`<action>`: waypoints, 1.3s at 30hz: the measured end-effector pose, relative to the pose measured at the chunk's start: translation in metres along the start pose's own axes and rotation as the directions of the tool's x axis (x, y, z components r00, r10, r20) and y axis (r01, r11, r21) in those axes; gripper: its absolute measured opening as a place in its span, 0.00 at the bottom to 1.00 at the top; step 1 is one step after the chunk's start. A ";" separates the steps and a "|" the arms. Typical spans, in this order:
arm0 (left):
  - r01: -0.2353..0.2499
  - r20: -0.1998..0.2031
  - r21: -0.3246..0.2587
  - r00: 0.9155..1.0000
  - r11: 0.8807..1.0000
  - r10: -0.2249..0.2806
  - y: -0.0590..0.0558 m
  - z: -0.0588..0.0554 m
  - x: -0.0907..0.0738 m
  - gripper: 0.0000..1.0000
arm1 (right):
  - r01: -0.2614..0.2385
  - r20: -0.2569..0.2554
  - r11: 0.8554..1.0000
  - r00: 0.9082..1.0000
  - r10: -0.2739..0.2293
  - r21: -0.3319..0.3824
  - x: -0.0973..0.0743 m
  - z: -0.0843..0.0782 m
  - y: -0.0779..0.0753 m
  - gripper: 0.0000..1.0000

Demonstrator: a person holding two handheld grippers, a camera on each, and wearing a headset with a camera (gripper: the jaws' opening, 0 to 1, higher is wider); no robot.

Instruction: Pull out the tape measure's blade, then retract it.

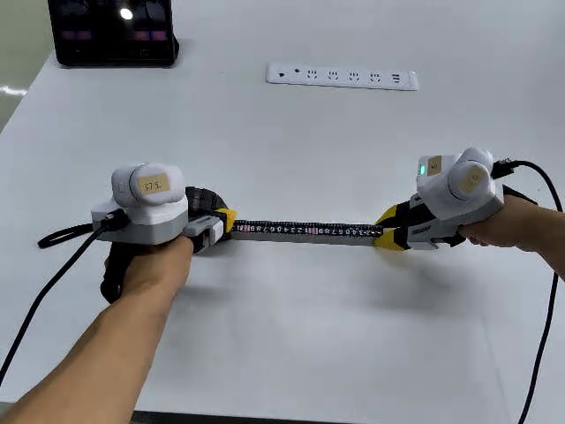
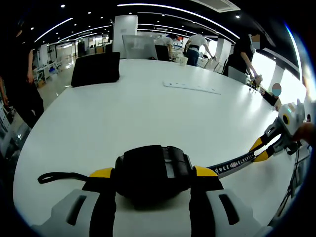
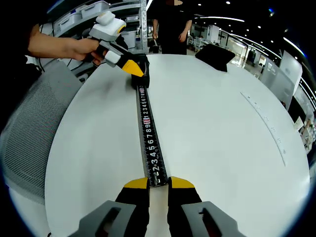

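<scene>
A black tape measure case point(image 1: 205, 205) point(image 2: 153, 174) sits clamped in my left gripper point(image 1: 216, 226) point(image 2: 154, 173), whose yellow-tipped jaws press on both its sides. Its black blade point(image 1: 305, 231) point(image 3: 148, 136) with white numerals runs straight across the white table to my right gripper point(image 1: 387, 228) point(image 3: 154, 183), which is shut on the blade's end. In the left gripper view the blade point(image 2: 232, 163) stretches right toward the other gripper point(image 2: 262, 148). In the right gripper view the case point(image 3: 141, 69) lies far ahead between the other gripper's jaws. A black wrist strap point(image 2: 61, 176) trails from the case.
A white power strip point(image 1: 342, 76) lies at the table's far side, and a black tablet point(image 1: 113, 32) stands at the far left corner. Cables point(image 1: 543, 291) hang from both grippers. People stand beyond the table point(image 2: 123, 108) in an office.
</scene>
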State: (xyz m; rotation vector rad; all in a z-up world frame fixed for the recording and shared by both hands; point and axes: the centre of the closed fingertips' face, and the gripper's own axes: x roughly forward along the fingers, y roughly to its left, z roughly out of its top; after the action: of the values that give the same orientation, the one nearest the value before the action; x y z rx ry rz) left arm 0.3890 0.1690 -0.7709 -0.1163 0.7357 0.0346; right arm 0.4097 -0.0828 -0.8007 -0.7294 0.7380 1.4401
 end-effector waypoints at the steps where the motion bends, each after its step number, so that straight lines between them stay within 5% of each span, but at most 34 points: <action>1: 0.000 0.000 0.000 1.000 1.000 0.000 0.000 0.000 0.000 0.55 | 0.000 0.000 1.000 1.000 0.000 0.000 0.000 0.000 0.000 0.10; 39: 0.011 -0.011 -0.011 1.000 1.000 -0.011 -0.001 -0.002 0.000 0.55 | -0.007 0.022 1.000 1.000 0.007 -0.002 0.019 0.021 0.002 0.10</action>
State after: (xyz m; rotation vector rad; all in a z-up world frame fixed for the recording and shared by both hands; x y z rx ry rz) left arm 0.3878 0.1673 -0.7726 -0.1308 0.7458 0.0272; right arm 0.4075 -0.0547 -0.8041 -0.7121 0.7234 1.4529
